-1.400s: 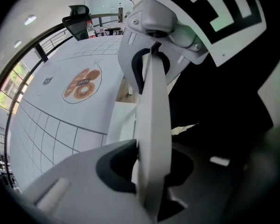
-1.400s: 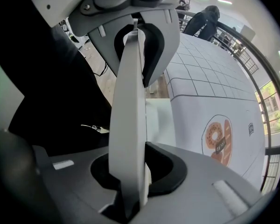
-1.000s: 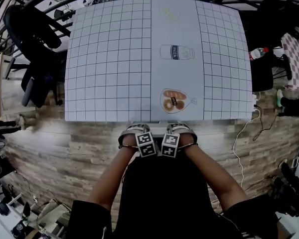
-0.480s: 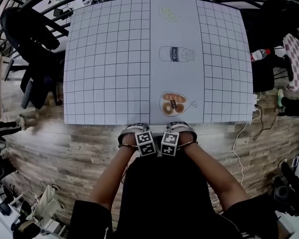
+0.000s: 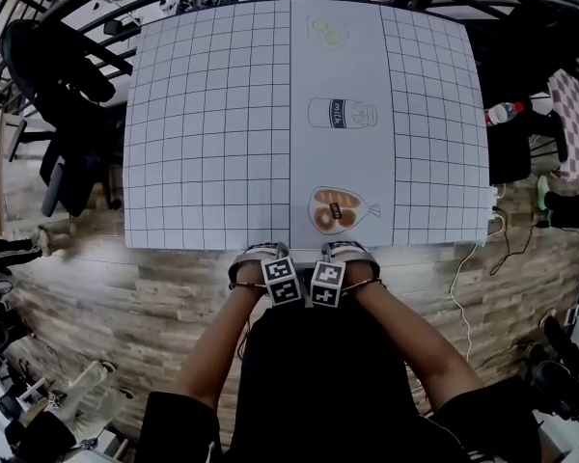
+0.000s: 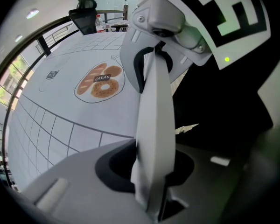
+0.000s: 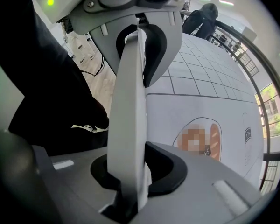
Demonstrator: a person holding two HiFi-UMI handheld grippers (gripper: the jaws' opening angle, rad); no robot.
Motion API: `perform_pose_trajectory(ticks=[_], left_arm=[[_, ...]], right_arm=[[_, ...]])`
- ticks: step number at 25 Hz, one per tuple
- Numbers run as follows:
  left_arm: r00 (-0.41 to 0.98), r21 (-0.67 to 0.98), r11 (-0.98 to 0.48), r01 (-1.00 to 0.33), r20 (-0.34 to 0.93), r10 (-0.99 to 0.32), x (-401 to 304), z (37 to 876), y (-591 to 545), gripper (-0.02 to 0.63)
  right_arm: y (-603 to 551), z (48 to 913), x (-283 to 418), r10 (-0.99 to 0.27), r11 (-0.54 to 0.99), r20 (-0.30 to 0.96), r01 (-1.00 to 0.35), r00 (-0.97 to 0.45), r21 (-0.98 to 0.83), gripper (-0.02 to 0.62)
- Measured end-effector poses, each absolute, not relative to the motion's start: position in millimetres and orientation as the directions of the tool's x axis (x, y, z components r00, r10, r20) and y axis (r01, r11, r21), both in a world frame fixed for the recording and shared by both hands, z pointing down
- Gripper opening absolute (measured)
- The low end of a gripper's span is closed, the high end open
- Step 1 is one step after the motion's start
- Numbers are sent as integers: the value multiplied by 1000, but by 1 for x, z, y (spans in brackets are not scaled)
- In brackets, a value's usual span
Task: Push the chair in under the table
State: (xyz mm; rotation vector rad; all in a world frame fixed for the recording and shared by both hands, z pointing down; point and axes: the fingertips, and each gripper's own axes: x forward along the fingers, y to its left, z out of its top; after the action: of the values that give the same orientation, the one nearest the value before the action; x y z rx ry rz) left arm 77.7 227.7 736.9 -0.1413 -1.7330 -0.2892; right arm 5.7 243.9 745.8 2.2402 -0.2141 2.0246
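Fronting table (image 5: 212, 114), black chair (image 5: 314, 379); left tool (image 6: 153, 66) barely parting, empty; right tool (image 7: 134, 48) pressed together.

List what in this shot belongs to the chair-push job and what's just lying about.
In the job:
black chair between the arms
table
left hand-held gripper
right hand-held gripper

Lying about:
office chair left of the table
red-capped bottle
floor cables
bread picture and milk picture, printed on the table cover
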Motion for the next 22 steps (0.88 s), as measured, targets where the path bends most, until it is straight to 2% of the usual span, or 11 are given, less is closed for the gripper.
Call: perform_pose_trajectory(ticks=[12,22], left_arm=[[-171,112,967,228,982,-74,76,735,227,100],[-260,106,917,385,966,-2,78,699,229,126]], right_arm=[[243,739,8,-9,-979,993,-204,117,15,86],[240,688,25,32,-990,980,-130,199,59,109]])
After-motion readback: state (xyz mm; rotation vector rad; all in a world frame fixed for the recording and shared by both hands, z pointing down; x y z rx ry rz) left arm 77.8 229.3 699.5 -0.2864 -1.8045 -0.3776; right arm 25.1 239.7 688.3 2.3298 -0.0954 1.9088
